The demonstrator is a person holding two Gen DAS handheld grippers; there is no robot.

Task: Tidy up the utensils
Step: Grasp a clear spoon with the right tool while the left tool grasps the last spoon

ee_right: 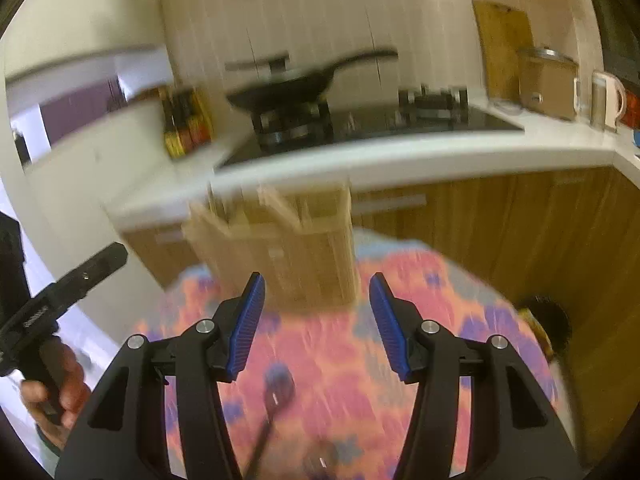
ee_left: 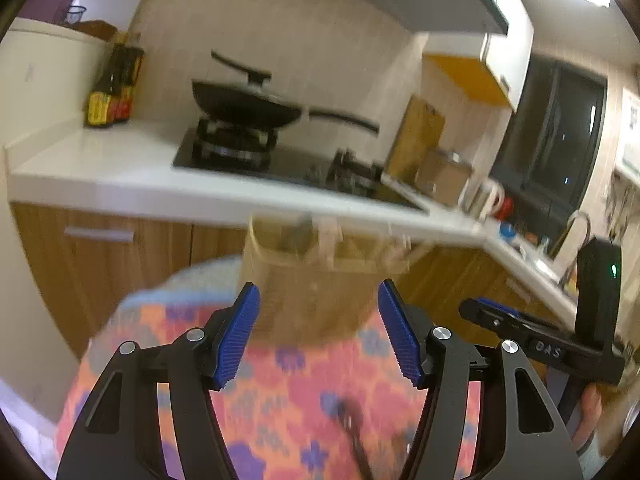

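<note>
We see a wooden utensil holder (ee_left: 320,276) standing at the far end of a small table covered with a flowered cloth (ee_left: 280,392), just in front of the kitchen counter (ee_left: 120,168). It is blurred in both views, but pale sticks or handles show above its rim in the right wrist view (ee_right: 276,240). A dark spoon (ee_right: 276,392) lies on the cloth nearer to us, its bowl toward the holder and its handle running back under the gripper; a second dark rounded utensil (ee_right: 320,456) lies beside it at the lower edge, too blurred for us to name. In the left wrist view only one dark handle (ee_left: 356,440) is visible on the cloth.

Our left gripper (ee_left: 320,332) hangs above the cloth with its blue pads (ee_left: 236,336) spread wide and nothing between them. Our right gripper (ee_right: 316,324) is likewise spread wide and holds nothing; the holder sits beyond its fingertips, apart from them.

Farther out, a black wok (ee_left: 248,108) sits on the gas stove (ee_left: 228,148), dark sauce bottles (ee_left: 112,88) stand to its left, and a cutting board (ee_right: 504,48), a rice cooker (ee_right: 548,80) and a kettle (ee_right: 608,100) stand to the right.
</note>
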